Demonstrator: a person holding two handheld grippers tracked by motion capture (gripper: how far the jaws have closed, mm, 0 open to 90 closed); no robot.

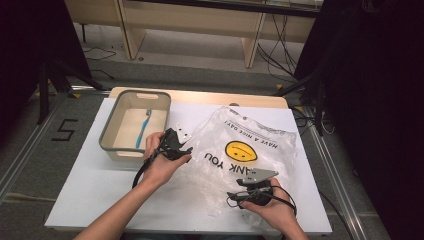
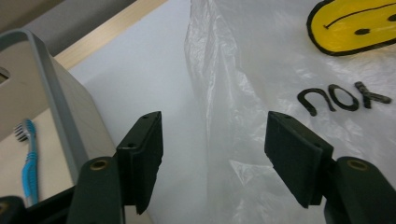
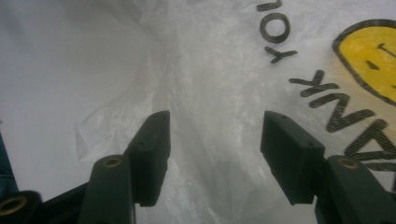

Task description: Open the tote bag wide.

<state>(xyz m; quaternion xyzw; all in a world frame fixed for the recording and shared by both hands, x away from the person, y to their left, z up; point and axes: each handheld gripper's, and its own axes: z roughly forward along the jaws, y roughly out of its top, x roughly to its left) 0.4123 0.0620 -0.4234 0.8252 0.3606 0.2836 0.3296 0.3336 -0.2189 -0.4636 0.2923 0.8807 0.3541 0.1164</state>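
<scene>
The clear plastic bag [image 1: 240, 150], printed with a yellow smiley and "THANK YOU", lay flat and crumpled on the white table [image 1: 85, 190], to the right of the grey bin [image 1: 111, 131] that held a blue toothbrush [image 1: 143, 128].

My left tongs [image 1: 184, 145] hung at the bag's left edge, jaws wide, nothing between the pads; in the left gripper view a raised fold of film [image 2: 205, 93] ran away from me, roughly midway between the jaws. My right tongs [image 1: 250, 184] sat over the bag's near edge, jaws also wide and empty, with wrinkled film [image 3: 210, 140] directly below them.

Judgement: the bag lay right of the left tongs and ahead of the right tongs. The fold's long axis ran along the left jaws' gap, so the left hand seemed better placed to pinch it.
</scene>
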